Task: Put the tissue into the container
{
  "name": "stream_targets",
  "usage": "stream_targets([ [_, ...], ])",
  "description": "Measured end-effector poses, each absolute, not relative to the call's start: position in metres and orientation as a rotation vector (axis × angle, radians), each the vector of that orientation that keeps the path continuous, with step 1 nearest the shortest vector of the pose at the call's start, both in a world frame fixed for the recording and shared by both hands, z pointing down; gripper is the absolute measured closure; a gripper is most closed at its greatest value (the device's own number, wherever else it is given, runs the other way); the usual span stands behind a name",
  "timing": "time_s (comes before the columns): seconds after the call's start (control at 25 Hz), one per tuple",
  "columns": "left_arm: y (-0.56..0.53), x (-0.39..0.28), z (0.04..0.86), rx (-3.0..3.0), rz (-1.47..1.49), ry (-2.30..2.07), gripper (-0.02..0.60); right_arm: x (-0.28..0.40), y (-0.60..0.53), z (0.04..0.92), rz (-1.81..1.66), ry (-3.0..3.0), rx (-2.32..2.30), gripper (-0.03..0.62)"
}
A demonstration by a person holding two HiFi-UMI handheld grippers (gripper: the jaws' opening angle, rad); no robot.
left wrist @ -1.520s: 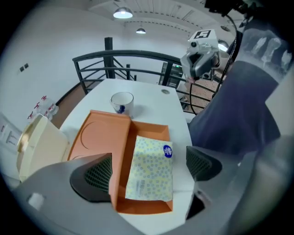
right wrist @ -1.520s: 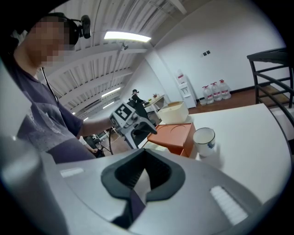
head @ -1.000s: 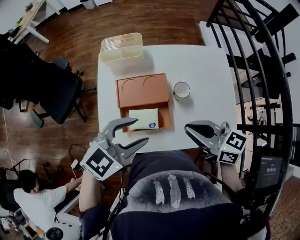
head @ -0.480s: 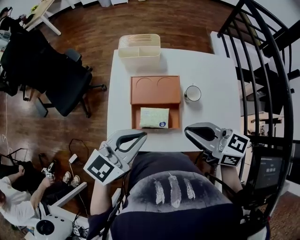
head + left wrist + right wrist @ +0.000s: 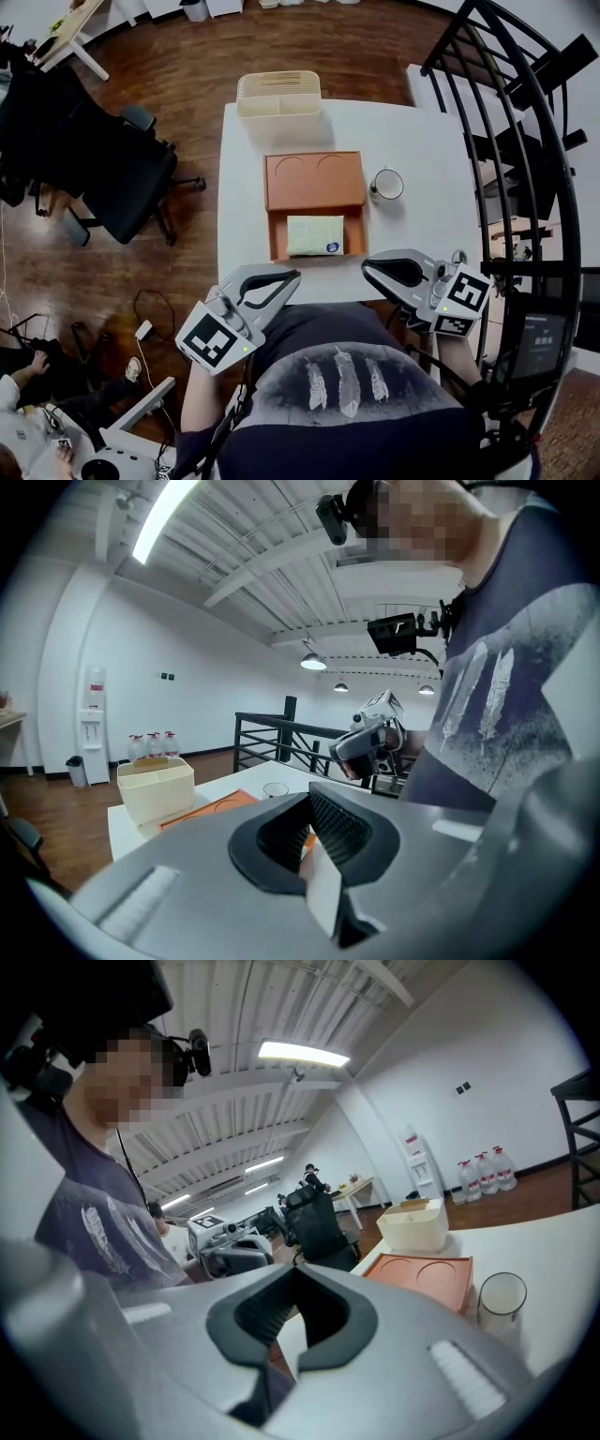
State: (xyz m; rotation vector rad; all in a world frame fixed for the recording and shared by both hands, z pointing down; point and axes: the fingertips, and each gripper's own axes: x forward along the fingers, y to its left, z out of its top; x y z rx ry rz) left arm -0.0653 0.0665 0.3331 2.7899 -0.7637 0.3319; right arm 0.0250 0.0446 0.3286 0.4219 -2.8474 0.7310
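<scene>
A pale green tissue pack (image 5: 315, 235) lies in the near compartment of an orange tray (image 5: 313, 180) on the white table (image 5: 422, 131). The cream slatted container (image 5: 277, 94) stands at the table's far edge. It also shows in the left gripper view (image 5: 155, 789) and the right gripper view (image 5: 412, 1225). My left gripper (image 5: 294, 277) hovers at the table's near edge, left of the tissue, shut and empty. My right gripper (image 5: 367, 266) hovers at the near edge to the right, also shut with nothing in it. Neither touches the tissue.
A glass cup (image 5: 387, 184) stands just right of the tray. A black office chair (image 5: 122, 178) is left of the table, and a black metal railing (image 5: 525, 141) runs along the right. A seated person (image 5: 37, 422) is at the lower left on the wooden floor.
The left gripper's jaws have gone from wide open to shut with nothing between them. It stays near the table's front edge. The right gripper has hardly moved.
</scene>
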Motion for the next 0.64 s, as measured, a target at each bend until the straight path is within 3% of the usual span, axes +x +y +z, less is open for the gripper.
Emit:
stream_targets([
  [0.64, 0.072, -0.065, 0.352, 2.829, 0.455, -0.666, 0.568, 0.010, 0.060, 0.338, 0.733, -2.827, 0.399, 0.591],
])
